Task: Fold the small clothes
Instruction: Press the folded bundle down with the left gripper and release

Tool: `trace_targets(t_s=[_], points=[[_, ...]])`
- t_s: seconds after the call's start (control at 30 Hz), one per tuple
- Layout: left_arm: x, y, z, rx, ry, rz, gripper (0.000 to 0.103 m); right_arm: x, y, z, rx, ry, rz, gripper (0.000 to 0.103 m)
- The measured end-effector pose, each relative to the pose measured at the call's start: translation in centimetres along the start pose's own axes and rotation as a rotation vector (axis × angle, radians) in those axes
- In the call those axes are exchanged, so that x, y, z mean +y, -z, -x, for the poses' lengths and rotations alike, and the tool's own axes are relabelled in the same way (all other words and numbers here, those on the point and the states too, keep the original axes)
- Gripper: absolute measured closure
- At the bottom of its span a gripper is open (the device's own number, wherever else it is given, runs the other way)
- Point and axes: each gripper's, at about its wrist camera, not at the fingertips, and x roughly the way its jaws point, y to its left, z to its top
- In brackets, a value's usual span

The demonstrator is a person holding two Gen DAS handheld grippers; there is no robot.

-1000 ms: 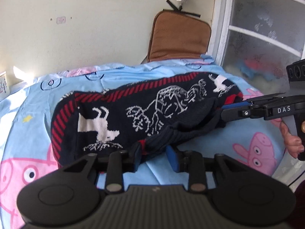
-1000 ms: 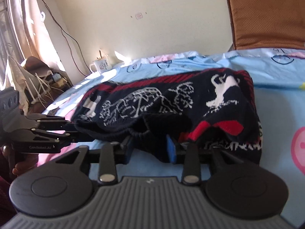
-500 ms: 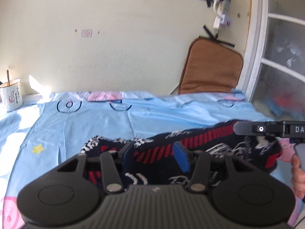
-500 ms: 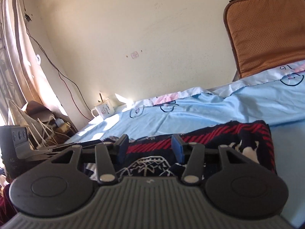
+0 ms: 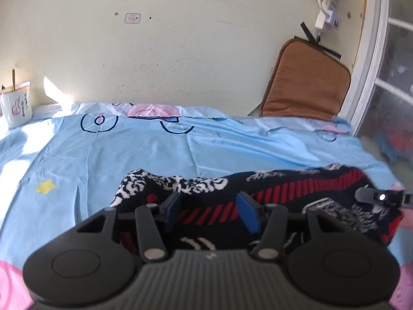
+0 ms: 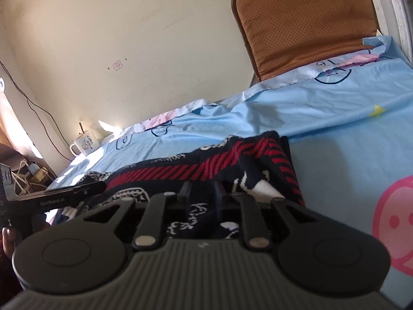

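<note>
On smooth blue sheet (image 5: 144, 152): chunky knit sweater (image 5: 296, 188), rumpled | left hand-held gripper (image 5: 210, 213) spread; right hand-held gripper (image 6: 201, 196) pinching knit

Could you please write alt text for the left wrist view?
A dark knitted sweater with red stripes and white patterns lies folded on a light blue cartoon bedsheet, and the left gripper has its jaws apart over its near edge. A brown cushion leans against the cream wall, with a mug at far left.

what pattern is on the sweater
The sweater is dark navy with red diagonal-striped bands and white figures; clearest in the right wrist view.
</note>
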Motion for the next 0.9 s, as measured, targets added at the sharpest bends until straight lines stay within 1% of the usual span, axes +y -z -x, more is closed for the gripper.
trace_targets(t_s=[0.03,0.13,0.17,0.23,0.27,0.3,0.33,0.37,0.4,0.43,0.5,0.53,0.6,0.63,0.67,0.73,0.77,0.83,0.9], points=[[-0.1,-0.3,0.7,-0.019,0.041,0.027,0.053,0.6,-0.4,0.0,-0.015,-0.019,0.011,0.059],[-1.4,-0.7,2.1,-0.07,0.099,0.033,0.054,2.7,-0.8,-0.7,-0.014,-0.085,0.051,0.059],[-2.0,-0.7,2.1,-0.066,0.112,0.024,0.056,3.4,-0.7,-1.2,-0.002,-0.105,0.07,0.059],[-3.1,-0.1,1.4,-0.036,0.123,-0.01,0.057,4.7,-0.1,-2.5,0.041,-0.127,0.115,0.059],[-3.5,0.3,0.9,-0.015,0.116,-0.026,0.057,5.0,0.5,-3.2,0.075,-0.13,0.134,0.059],[-3.8,0.9,0.1,0.015,0.096,-0.04,0.058,5.1,1.3,-4.0,0.117,-0.11,0.158,0.058],[-3.9,1.5,-0.8,0.045,0.061,-0.058,0.058,4.9,2.1,-4.4,0.116,-0.094,0.185,0.059],[-4.2,2.2,-1.2,0.031,0.026,-0.094,0.055,4.7,2.6,-4.2,0.093,-0.105,0.197,0.059],[-4.5,2.8,-1.2,0.001,0.016,-0.132,0.054,4.5,2.6,-4.0,0.095,-0.107,0.185,0.059],[-4.7,3.1,-1.2,-0.007,0.007,-0.149,0.054,4.4,2.3,-3.8,0.108,-0.106,0.171,0.059],[-4.8,2.6,-1.3,0.013,-0.001,-0.141,0.054,4.0,1.7,-3.0,0.124,-0.111,0.157,0.06],[-4.7,2.4,-1.3,0.023,0.001,-0.134,0.054,3.6,1.4,-2.3,0.119,-0.116,0.144,0.06],[-4.5,2.1,-1.0,0.038,0.002,-0.117,0.055,2.0,0.7,0.3,0.048,-0.113,0.096,0.057],[-4.5,2.0,-0.9,0.044,0.005,-0.105,0.056,0.8,0.3,1.9,-0.011,-0.095,0.051,0.052],[-4.4,1.7,-0.5,0.05,0.016,-0.08,0.058,-0.4,0.0,3.1,-0.051,-0.076,0.008,0.044],[-4.2,1.0,0.1,0.045,0.072,-0.03,0.058,-3.4,-0.4,5.4,-0.127,-0.017,-0.122,0.036],[-4.3,0.7,0.3,0.04,0.108,-0.011,0.059,-5.0,-0.3,6.1,-0.144,0.002,-0.195,0.034],[-4.9,0.2,0.6,0.031,0.184,0.014,0.061,-7.6,0.1,6.3,-0.127,0.011,-0.333,0.033],[-5.9,0.0,0.4,0.031,0.236,0.002,0.063,-9.0,0.7,5.8,-0.101,-0.025,-0.428,0.033]])
